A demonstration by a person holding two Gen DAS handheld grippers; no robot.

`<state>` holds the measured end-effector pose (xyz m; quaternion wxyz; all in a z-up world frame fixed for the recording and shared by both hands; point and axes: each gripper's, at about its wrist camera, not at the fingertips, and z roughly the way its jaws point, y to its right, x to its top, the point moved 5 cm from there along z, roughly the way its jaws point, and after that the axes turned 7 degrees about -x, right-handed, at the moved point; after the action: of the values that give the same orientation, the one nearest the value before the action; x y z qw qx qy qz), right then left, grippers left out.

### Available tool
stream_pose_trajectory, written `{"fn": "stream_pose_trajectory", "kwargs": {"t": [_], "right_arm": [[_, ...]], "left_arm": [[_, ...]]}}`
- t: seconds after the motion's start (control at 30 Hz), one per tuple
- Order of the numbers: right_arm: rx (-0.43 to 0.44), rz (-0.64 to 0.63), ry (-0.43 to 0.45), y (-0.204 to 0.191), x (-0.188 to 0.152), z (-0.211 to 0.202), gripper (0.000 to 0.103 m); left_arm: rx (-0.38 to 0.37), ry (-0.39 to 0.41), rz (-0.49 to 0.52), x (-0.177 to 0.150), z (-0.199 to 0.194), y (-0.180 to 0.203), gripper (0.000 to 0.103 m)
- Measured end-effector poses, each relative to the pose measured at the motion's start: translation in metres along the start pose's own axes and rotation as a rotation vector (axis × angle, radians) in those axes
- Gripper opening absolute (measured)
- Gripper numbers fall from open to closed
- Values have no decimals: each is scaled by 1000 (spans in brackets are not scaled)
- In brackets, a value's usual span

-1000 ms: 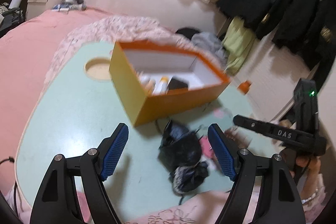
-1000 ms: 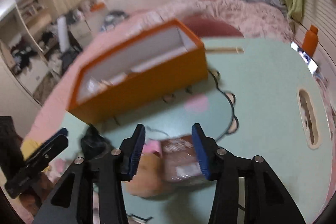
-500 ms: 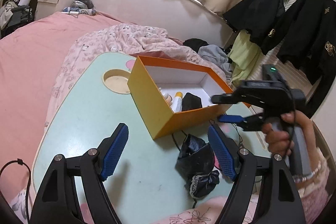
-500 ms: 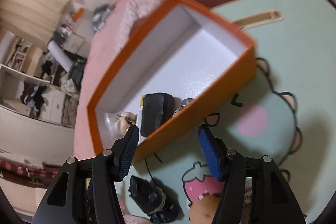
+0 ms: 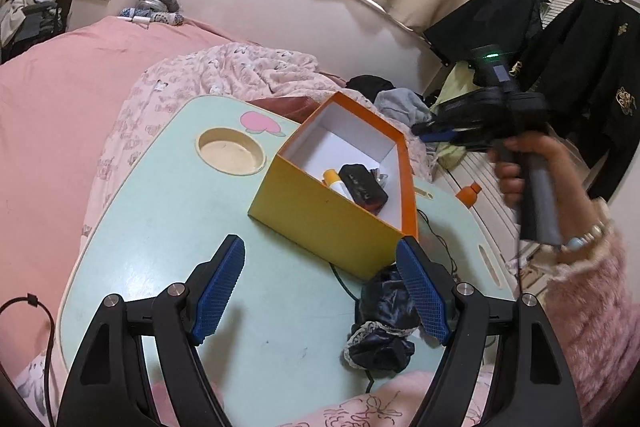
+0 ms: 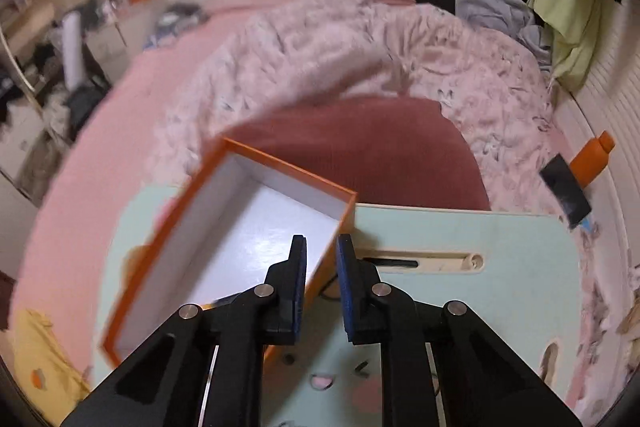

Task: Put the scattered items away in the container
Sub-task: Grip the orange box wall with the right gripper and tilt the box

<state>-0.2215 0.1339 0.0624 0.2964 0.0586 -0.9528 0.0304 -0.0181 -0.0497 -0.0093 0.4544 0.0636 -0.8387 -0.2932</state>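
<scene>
The right tool (image 6: pixel 321 281), nearly closed and empty, hangs over the box (image 5: pixel 320 223); the left tool (image 5: pixel 322 291) gapes above the tabletop (image 5: pixel 160 227). Dark cloth (image 5: pixel 380 331) lies beside the box. Its trailing cord could snag.

On the table (image 5: pixel 168 211), the box (image 5: pixel 320 223) sits behind, perhaps touching, the pouch (image 5: pixel 380 327).

Matt orange cardboard box (image 5: pixel 328 223), glossy mint tabletop (image 5: pixel 168 227)
</scene>
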Motion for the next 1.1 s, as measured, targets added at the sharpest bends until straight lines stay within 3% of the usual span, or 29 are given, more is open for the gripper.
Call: {"fn": "stream_pose_trajectory", "kwargs": {"t": [0.13,0.3,0.4,0.43,0.5,0.67,0.73,0.87,0.97,1.0,1.1], "right_arm": [[142,-109,-5,-48,-49,-47,23],[86,-58,-91,-45,-97,-31,24],[126,-74,-117,-52,-92,-19,27],[135,-97,-136,-56,-92,-15,20],[136,-138,-165,-62,-84,-5,21],[102,-130,-213,-39,-44,15,13],[56,-198,-187,-33,-28,23,8],[-161,-442,-126,-25,-8,33,5],[-247,-378,-66,-6,9,28,8],[-242,-338,0,-3,14,17,11],[-208,-207,146,0,10,-27,43]], "left_arm": [[-3,0,-15,0,0,-3,78],[-6,1,-11,0,1,-2,78],[-4,-5,-9,-1,2,-2,78],[-6,-4,-11,0,1,-2,78],[-9,2,-14,1,0,-2,78],[-9,5,-22,0,-1,-5,78],[-7,-1,-27,-1,0,-6,78],[-6,-1,-28,-1,0,-7,78],[-9,-1,-25,0,0,-6,78],[-8,-3,-25,-1,0,-6,78],[-6,-5,-24,-1,1,-6,78]]}}
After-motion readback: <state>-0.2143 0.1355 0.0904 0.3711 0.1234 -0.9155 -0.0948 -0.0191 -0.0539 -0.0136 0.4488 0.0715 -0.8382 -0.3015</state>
